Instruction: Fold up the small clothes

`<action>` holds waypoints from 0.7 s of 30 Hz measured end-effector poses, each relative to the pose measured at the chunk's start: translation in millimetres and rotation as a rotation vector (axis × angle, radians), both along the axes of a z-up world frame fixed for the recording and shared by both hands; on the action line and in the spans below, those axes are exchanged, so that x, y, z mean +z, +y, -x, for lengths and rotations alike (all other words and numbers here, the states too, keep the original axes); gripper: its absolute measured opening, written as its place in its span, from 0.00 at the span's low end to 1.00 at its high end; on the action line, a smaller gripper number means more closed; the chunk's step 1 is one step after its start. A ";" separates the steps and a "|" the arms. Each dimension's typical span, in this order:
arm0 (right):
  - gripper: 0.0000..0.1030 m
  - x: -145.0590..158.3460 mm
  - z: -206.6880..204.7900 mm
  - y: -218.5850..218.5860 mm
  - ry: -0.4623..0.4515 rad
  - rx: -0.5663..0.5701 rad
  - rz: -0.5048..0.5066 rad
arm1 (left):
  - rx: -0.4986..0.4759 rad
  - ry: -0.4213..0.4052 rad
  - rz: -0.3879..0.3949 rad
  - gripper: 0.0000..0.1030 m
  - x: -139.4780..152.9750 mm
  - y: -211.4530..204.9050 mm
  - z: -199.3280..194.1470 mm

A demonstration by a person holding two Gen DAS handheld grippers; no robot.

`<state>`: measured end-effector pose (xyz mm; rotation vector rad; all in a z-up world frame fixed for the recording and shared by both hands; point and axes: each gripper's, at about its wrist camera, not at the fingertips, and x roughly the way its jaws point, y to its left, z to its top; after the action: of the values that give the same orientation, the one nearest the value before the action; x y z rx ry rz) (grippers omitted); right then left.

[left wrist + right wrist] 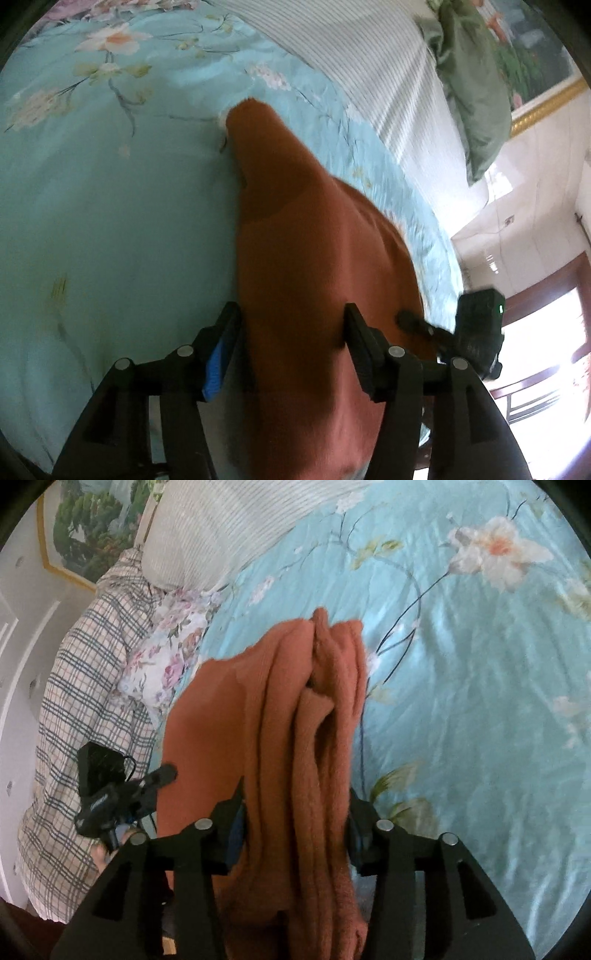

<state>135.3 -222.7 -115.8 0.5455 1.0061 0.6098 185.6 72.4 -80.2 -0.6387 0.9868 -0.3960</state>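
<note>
**Two grippers lift one rust-orange garment over a floral bedspread**

Nearest the lens in the left wrist view, the left gripper [293, 343] has a single rust-orange garment [314, 258] running between its two black fingers, pinched on the cloth. From there the garment's long axis runs up and away, narrowing to a rounded tip that points toward the far side of the bed. It lies smooth and flat on this side, a faint seam crossing it midway. To its right sits the other tool [476, 332], dark-bodied with a green light.

In the right wrist view, the right gripper [295, 823] clamps the same garment [288, 720], here bunched into several lengthwise folds. Its long axis again runs straight away from the camera, the gathered end pointing forward. The left tool [107, 797] shows low at the left.

Beneath lies one turquoise bedspread [110, 203] printed with pale blossoms; the cloth appears raised above it, though contact at the far tip cannot be told. Farther back are one striped pillow [229, 528], a plaid fabric [81, 686], a small floral-print cloth [166, 653], a green cloth [469, 85], and one gilt-framed painting [88, 528] on the wall.
</note>
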 end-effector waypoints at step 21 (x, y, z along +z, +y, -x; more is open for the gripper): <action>0.11 41.0 -62.2 22.0 -0.126 0.026 0.064 | 0.082 -0.013 -0.003 0.55 11.6 21.5 -55.7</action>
<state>197.5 -200.7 -74.8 0.4331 0.9116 0.6253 241.3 93.8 -68.6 -0.6709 0.9457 -0.3254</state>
